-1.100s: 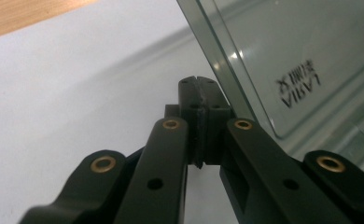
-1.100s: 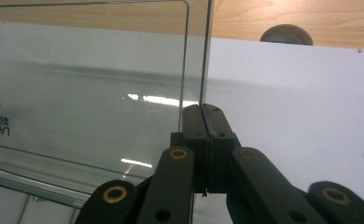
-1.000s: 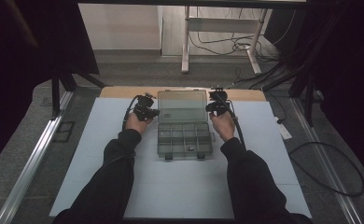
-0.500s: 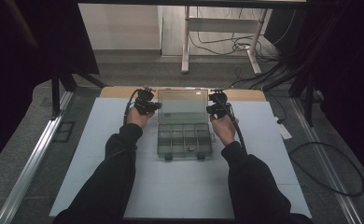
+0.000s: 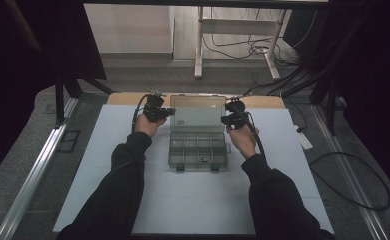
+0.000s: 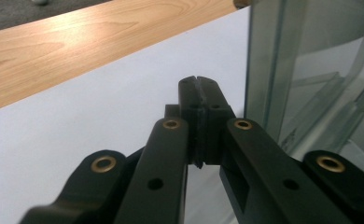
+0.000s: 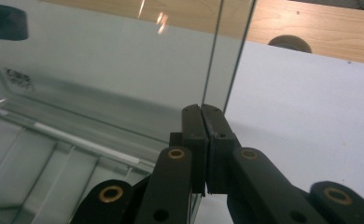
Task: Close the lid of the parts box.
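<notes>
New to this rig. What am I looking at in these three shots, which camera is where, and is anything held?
No robot here: a person sits at a table and holds a handheld two-jaw gripper in each hand. The high view looks down from above the person, whose arms come in from the bottom. The left gripper and right gripper flank a clear plastic organiser box on a white mat that covers the wooden table. The box's lid stands open and raised; the compartments look nearly empty. The other two views come from cameras riding on each gripper, looking along its black jaws. The left gripper sits shut beside the lid's edge. The right gripper is also shut, right at the lid's other edge. Neither grips anything; whether they touch the lid I cannot tell.
</notes>
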Tool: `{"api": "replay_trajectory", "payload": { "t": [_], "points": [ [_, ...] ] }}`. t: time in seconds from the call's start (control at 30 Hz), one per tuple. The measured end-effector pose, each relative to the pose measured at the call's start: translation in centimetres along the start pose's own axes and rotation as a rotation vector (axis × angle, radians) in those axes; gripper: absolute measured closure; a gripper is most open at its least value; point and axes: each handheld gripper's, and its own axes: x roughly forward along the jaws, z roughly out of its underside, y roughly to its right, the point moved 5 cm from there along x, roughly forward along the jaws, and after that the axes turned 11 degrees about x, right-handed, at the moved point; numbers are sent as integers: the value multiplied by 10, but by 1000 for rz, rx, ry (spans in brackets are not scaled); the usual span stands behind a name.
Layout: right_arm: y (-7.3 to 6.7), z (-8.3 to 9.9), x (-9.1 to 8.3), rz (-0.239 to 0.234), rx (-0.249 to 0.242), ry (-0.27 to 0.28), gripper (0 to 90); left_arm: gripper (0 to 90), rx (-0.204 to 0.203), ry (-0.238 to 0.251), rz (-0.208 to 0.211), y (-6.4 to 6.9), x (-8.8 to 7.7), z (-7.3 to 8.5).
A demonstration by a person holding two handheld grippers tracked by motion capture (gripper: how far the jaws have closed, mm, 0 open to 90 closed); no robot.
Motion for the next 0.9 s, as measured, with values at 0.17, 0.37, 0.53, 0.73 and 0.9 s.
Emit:
{"api": "replay_trajectory", "payload": {
  "t": [0.17,0.37,0.53,0.73,0.9],
  "points": [
    [-1,2,-9,-40,-39,-2,884,889,21,4,17,4,-6,0],
    [-2,6,-14,-65,-59,-2,885,888,47,7,43,11,-14,2],
    [-4,10,-18,-91,-67,1,888,889,67,3,53,16,-19,4],
    [-6,15,-23,-109,-88,4,889,889,79,3,64,24,-26,6],
    [-7,19,-29,-118,-98,3,889,888,83,3,85,30,-34,6]
  ]
}}
